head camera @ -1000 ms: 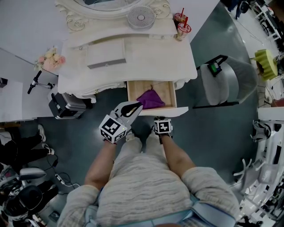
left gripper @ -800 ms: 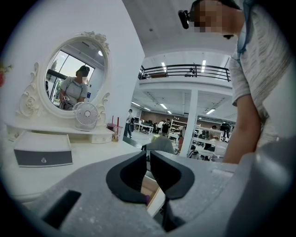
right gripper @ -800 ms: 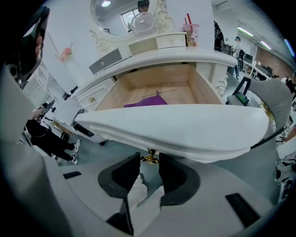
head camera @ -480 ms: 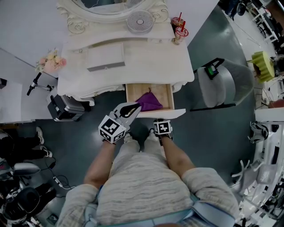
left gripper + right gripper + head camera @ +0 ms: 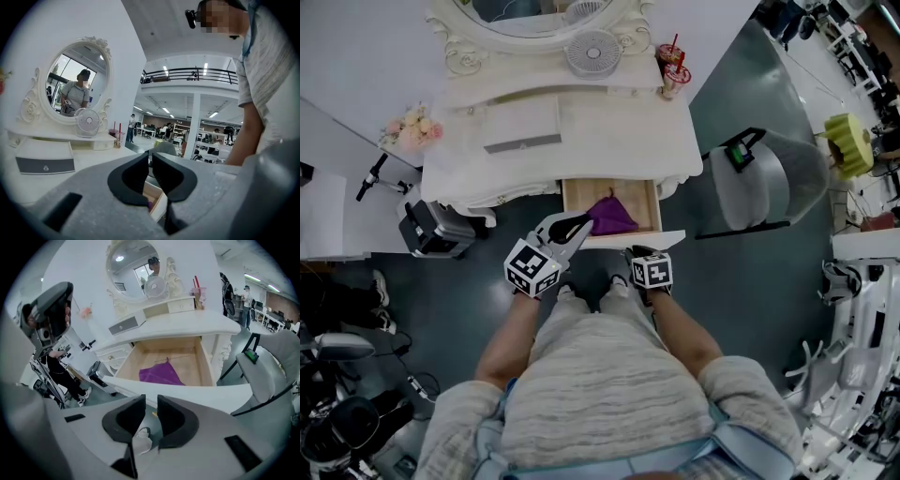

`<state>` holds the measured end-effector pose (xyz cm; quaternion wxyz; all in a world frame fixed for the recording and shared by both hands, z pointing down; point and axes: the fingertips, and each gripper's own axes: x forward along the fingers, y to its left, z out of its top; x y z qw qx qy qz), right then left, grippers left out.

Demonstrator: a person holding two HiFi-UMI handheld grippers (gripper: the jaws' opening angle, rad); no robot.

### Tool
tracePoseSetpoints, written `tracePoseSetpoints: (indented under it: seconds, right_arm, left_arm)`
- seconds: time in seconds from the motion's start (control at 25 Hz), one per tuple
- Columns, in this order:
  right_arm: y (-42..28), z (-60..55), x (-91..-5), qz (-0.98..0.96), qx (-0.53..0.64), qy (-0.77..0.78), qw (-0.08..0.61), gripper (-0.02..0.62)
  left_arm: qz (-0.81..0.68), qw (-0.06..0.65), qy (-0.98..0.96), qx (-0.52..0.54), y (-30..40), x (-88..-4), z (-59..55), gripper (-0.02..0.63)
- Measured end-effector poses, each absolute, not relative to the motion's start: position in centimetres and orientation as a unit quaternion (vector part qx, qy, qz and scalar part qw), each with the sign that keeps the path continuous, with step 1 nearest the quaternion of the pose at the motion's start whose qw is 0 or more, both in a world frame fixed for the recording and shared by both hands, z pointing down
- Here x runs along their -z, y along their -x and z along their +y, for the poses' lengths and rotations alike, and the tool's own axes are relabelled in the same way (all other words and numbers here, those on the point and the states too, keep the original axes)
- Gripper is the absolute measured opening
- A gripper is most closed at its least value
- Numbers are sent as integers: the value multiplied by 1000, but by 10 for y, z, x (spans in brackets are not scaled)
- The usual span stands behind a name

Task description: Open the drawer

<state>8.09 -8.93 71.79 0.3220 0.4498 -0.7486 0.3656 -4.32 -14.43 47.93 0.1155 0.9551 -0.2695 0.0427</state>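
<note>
The white dressing table's drawer [image 5: 628, 238] stands pulled out, and a purple cloth [image 5: 611, 217] lies inside it. In the right gripper view the same drawer [image 5: 197, 394] and purple cloth [image 5: 161, 374] lie just beyond the jaws. My right gripper [image 5: 634, 252] hangs above and in front of the drawer's front panel. Its jaws are closing, with a narrow gap left and nothing between them [image 5: 151, 401]. My left gripper [image 5: 584, 223] hovers at the drawer's front left corner. It points nearly level, its jaws together and empty [image 5: 151, 157].
A grey chair [image 5: 764, 178] stands right of the table. On the tabletop are a small fan [image 5: 592, 52], two cups with straws [image 5: 670, 58], a grey-fronted box [image 5: 523, 127] and flowers [image 5: 408, 127]. A black case [image 5: 441, 230] sits on the floor at the left.
My right gripper has lifted away from the drawer front toward me and its jaws have narrowed. The drawer stays open. My left gripper has hardly moved.
</note>
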Motion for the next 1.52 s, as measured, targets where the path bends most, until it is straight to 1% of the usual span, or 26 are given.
tracePoseSetpoints:
  seconds: [0.16,0.36,0.52,0.68,1.12,1.28,1.52]
  right_arm:
    - [-85,-106,-674,-771,-347,-464,266,64]
    - [-82,-135,-604,-800,-323,-484,147,32]
    - [-74,-150,-553,-823,-284,-482,98,29]
    - [-64,-158,-516,-842,-249,-472,76,29]
    - [-39,-160,-435,-884,-149,-440,53,26]
    - [-36,-166,-412,-890,-121,-437,44,11]
    - [-29,-166,-392,-898,-94,-427,42,9]
  left_arm:
    - [-266,112,-956,-45,42,-475,-141,34]
    - [-265,107,-957,-42,41,-468,-139,35]
    - [-267,104,-957,-40,41,-461,-139,35]
    - [-267,94,-958,-38,40,-453,-141,35]
    - [-287,69,-955,-6,59,-409,-141,34]
    - [-285,51,-957,-2,59,-393,-142,35]
    - [-279,32,-960,-3,57,-382,-139,35]
